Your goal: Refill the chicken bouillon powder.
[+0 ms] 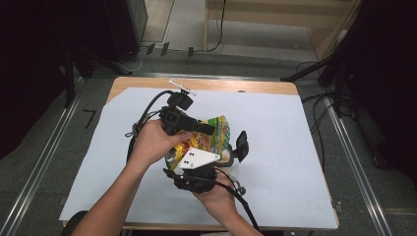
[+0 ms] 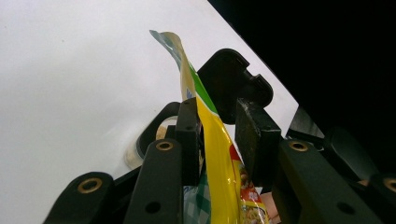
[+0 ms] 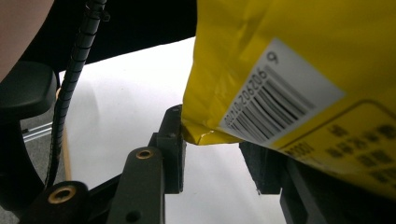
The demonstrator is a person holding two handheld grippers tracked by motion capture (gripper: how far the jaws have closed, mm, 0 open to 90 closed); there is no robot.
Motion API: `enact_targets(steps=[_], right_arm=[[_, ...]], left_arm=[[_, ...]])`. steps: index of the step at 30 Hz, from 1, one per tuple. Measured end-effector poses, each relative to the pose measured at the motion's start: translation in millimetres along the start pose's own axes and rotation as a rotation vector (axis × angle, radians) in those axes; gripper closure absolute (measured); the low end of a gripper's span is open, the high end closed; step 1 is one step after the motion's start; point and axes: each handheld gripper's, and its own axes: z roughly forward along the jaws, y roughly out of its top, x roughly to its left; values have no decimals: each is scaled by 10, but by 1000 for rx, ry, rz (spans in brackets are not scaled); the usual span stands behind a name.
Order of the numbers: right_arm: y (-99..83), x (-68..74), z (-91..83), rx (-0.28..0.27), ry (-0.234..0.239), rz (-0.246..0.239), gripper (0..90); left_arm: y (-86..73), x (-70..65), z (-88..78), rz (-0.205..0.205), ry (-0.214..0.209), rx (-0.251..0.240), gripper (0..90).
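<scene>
Here the snack bag stood on edge between both hands, the left gripper loosely straddling its top seam, the right gripper parted around its near corner.

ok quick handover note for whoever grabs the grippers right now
Left gripper: the yellow snack bag stands edge-on between its jaws; one pad lies against it, a gap shows on the other side, so a firm grip can't be confirmed.
Right gripper: a lower corner of the bag sits between its jaws; whether it is clamped can't be told.
The bag is held up over the white sheet, between both hands.
Done: bag lifted off the table.
Left: confirm both grips before moving it anywhere.
</scene>
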Motion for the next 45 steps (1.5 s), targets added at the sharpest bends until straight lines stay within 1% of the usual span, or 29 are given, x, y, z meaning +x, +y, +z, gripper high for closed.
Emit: enact_targets(steps=[24, 45], right_arm=[[-1, 2, -3, 1, 2, 0, 632], [5, 3, -20, -1, -5, -4, 632]], left_arm=[[-1, -1, -1, 1, 0, 1, 717], [8, -19, -2, 13, -3, -6, 717]])
